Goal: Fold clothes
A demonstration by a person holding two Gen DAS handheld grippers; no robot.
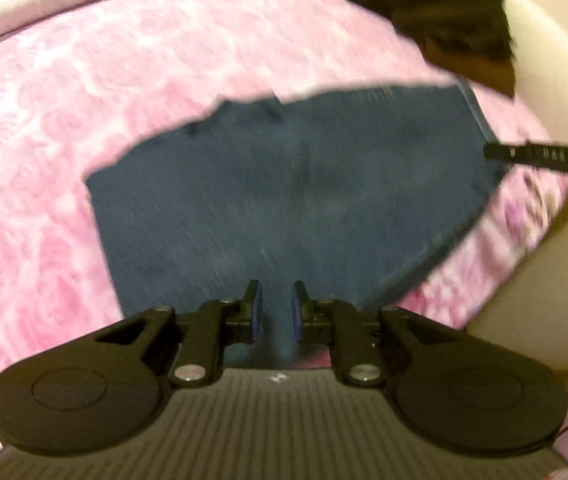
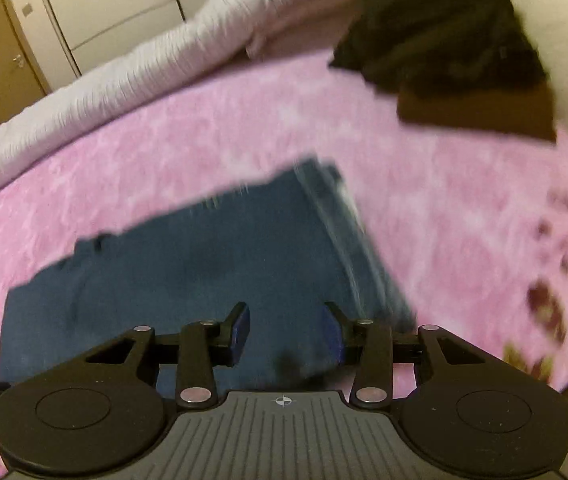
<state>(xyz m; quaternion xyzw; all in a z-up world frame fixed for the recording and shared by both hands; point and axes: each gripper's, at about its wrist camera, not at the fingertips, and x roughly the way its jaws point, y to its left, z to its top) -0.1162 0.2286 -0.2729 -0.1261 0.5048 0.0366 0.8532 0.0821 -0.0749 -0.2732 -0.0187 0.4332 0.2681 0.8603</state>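
Blue jeans [image 1: 284, 184] lie folded into a broad flat slab on a pink rose-patterned bedspread [image 1: 63, 128]. My left gripper [image 1: 276, 304] is at their near edge, its jaws almost together with a strip of denim pinched between the blue pads. In the right wrist view the jeans [image 2: 203, 272] run from the lower left up to a stacked, layered edge at the right. My right gripper [image 2: 288, 320] hovers open above their near right part, holding nothing. One right finger [image 1: 524, 156] shows in the left wrist view by the jeans' right edge. Both views are motion-blurred.
A heap of dark clothes [image 2: 444, 32] on a brown folded piece [image 2: 484, 116] sits at the far right of the bed. A rumpled white duvet [image 2: 143, 64] lies along the far side. Pale cupboard doors [image 2: 103, 0] stand behind. The bed's edge [image 1: 516, 280] falls away at the right.
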